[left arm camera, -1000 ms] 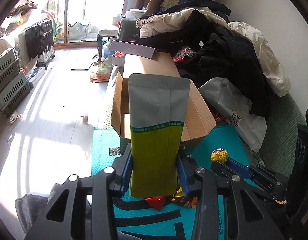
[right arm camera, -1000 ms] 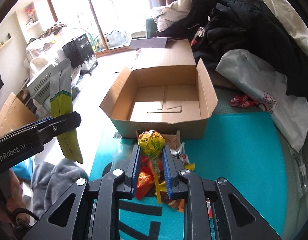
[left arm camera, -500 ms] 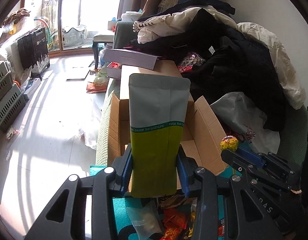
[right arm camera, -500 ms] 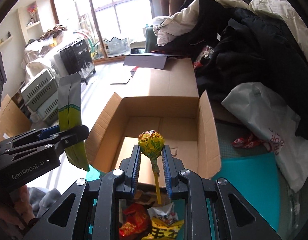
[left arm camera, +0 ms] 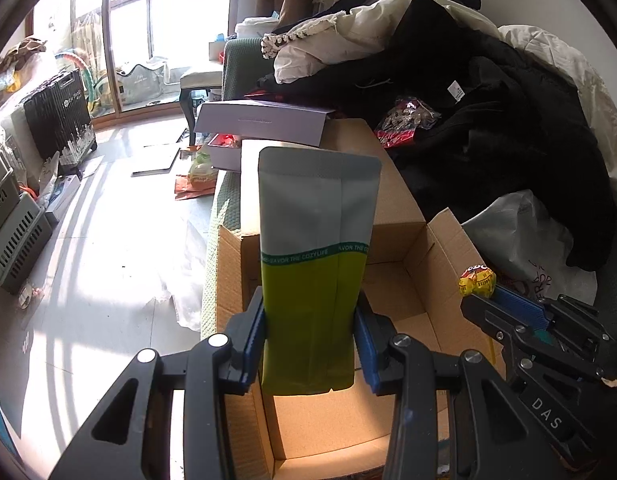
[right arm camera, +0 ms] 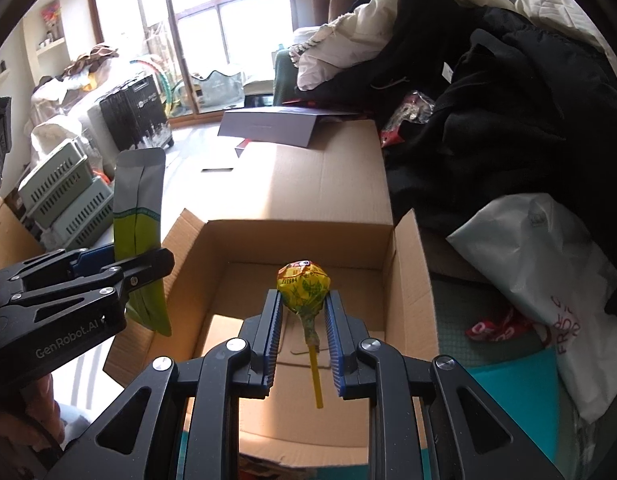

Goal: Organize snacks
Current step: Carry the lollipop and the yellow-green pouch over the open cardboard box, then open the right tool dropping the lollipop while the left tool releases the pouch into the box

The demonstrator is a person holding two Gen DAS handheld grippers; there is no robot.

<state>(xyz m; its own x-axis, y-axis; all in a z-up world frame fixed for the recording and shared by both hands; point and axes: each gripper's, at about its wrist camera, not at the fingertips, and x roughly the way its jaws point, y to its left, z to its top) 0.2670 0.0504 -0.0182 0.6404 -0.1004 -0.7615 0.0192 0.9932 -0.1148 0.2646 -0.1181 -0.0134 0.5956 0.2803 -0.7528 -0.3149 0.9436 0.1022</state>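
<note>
Left gripper (left arm camera: 310, 336) pinches the light, floppy pouch (left arm camera: 316, 264) low down; right gripper (right arm camera: 302, 320) clamps the lollipop (right arm camera: 303, 288) by its hard head – both over the box (right arm camera: 308, 240), seemingly empty

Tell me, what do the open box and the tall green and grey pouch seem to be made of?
Box: corrugated cardboard, matte brown; fluted ribs show on the flap and cut edges.
Pouch: probably laminated plastic film, matte; a flat sealed top band, a back seam and printed colour suggest it.
</note>
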